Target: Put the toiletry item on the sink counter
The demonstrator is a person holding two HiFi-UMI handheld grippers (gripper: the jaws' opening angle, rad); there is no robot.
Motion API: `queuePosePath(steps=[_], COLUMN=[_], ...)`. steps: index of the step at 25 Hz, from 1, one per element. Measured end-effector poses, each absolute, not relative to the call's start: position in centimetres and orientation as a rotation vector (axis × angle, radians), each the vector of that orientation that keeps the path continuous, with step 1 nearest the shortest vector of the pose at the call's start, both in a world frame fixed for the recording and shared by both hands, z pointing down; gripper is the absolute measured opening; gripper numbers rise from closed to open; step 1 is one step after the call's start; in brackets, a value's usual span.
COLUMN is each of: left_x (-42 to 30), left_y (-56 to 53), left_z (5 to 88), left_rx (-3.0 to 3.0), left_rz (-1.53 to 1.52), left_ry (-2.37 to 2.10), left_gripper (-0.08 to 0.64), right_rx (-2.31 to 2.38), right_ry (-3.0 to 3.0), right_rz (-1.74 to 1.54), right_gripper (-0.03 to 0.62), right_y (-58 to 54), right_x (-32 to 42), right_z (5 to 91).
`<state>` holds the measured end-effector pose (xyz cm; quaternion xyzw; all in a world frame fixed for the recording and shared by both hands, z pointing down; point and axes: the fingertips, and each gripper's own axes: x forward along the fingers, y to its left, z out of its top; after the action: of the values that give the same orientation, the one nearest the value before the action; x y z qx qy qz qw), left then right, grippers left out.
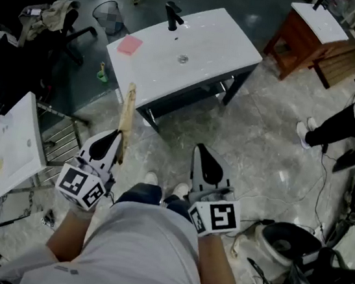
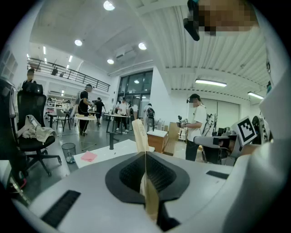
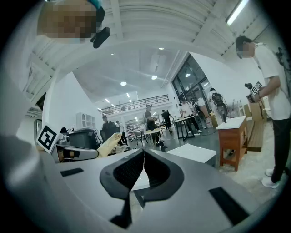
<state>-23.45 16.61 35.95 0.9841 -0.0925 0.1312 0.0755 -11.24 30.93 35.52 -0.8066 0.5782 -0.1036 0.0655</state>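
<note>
The toiletry item (image 1: 128,108) is a long flat tan stick, and my left gripper (image 1: 118,137) is shut on its lower part. In the left gripper view the tan stick (image 2: 140,133) rises from the closed jaws of that left gripper (image 2: 145,157), tilted slightly left. Ahead stands the white sink counter (image 1: 211,41) with a black faucet (image 1: 173,15) and a pink pad (image 1: 130,45). My right gripper (image 1: 200,149) is shut with nothing in it, beside the left one. Both hang above the floor, short of the counter. The right gripper (image 3: 143,153) view shows the counter (image 3: 193,153) ahead.
A second white basin (image 1: 14,141) lies at the left on a metal frame. A wooden-legged vanity (image 1: 308,26) stands at the back right, a person's leg (image 1: 337,124) beside it. A mesh bin (image 1: 106,13) and an office chair (image 1: 47,18) sit behind the counter; cables and gear (image 1: 306,254) crowd the lower right.
</note>
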Motion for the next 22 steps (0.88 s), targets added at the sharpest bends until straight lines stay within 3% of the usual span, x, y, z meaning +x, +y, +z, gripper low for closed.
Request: queuePosePath(steps=[22], left_x=[-29.6], left_y=[3.2], left_z=[38.1], left_rx=[2.909], left_rz=[0.314], left_ry=[-0.216], left_gripper=[0.020], right_rx=[-2.575], right_ry=[1.630], right_rz=[-0.290], right_gripper=[0.023], right_y=[20.3], right_x=[-16.4], right_z=[36.5])
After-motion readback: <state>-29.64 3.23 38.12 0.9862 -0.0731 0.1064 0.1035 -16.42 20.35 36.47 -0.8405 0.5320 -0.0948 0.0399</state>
